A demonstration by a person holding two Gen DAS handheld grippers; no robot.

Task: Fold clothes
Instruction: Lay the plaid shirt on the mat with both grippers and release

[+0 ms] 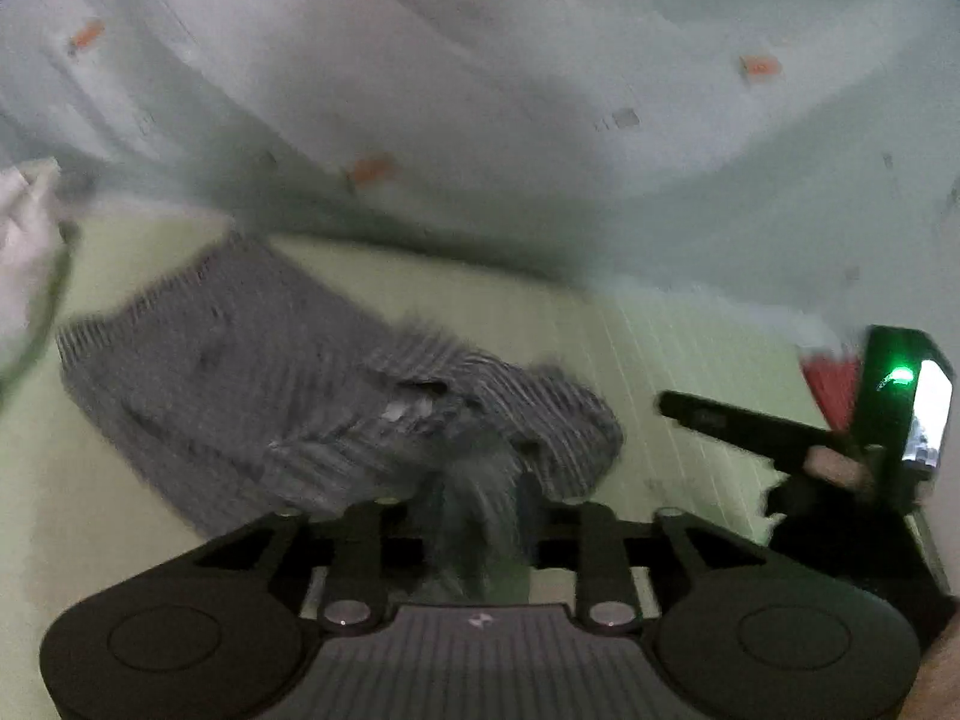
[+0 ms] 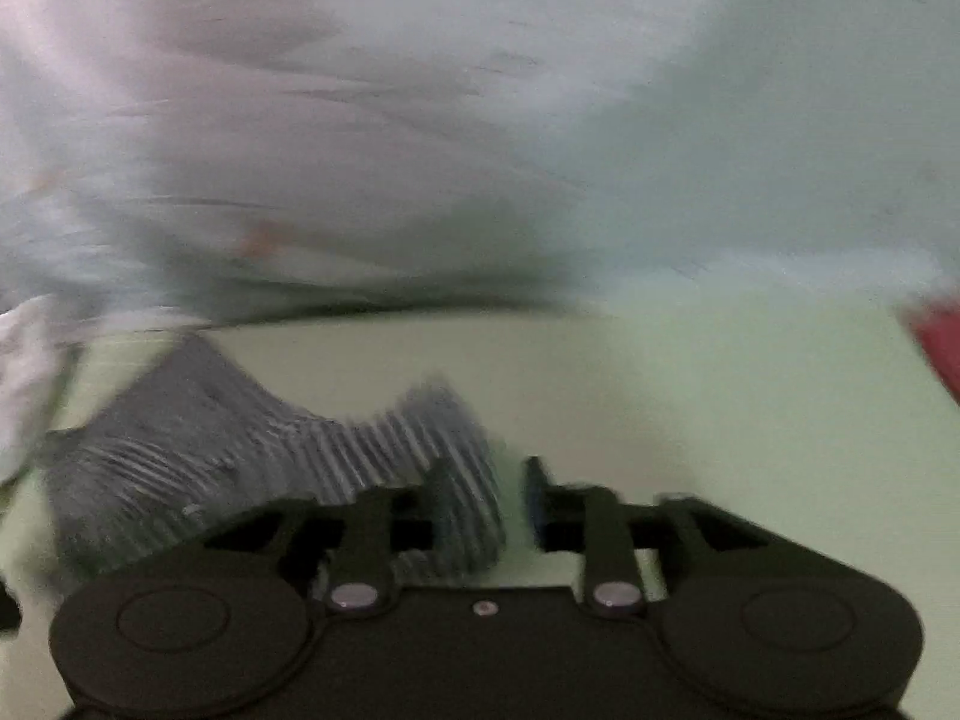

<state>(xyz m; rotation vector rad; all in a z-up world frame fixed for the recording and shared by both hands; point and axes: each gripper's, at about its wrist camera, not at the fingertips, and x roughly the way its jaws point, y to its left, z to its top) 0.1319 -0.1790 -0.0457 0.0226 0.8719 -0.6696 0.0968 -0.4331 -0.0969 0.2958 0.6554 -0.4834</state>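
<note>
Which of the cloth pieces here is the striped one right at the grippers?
The grey striped garment, crumpled on the pale green surface. The white cloth at the left edge and the red item at right are plain, farther off.

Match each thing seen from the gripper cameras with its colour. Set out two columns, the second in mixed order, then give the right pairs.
Things
1. striped garment
2. flat surface under the garment
3. item at the right edge
4. cloth at the left edge

Colours
a. red
b. grey with white stripes
c. white
d. pale green

Pairs: 1-b, 2-d, 3-a, 4-c
</note>
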